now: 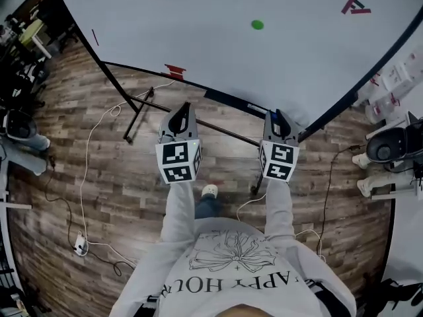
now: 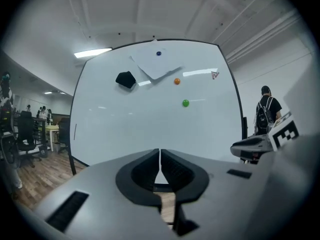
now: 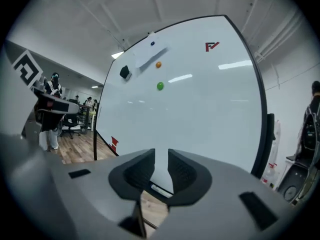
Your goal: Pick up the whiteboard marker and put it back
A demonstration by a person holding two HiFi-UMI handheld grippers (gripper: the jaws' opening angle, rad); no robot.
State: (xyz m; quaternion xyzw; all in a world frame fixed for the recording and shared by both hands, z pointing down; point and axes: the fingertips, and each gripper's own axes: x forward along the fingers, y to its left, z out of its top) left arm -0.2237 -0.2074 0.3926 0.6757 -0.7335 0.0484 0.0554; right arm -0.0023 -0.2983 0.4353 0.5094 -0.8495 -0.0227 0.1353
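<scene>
Head view: the person is holding both grippers toward the whiteboard (image 1: 264,58) at twelve o'clock, with the left gripper (image 1: 185,107) at nine o'clock of the right gripper (image 1: 277,114).

Left gripper view: its fingers are pressing together, gripping nothing.

Right gripper view: its fingers are standing narrowly apart and empty. What looks like the whiteboard marker (image 3: 161,190) is lying on the board's ledge (image 3: 154,185), showing through the gap at six o'clock of the green magnet (image 3: 160,86).

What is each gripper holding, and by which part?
Nothing. The left gripper is shut with nothing between its jaws; the right gripper is open and empty.
</scene>
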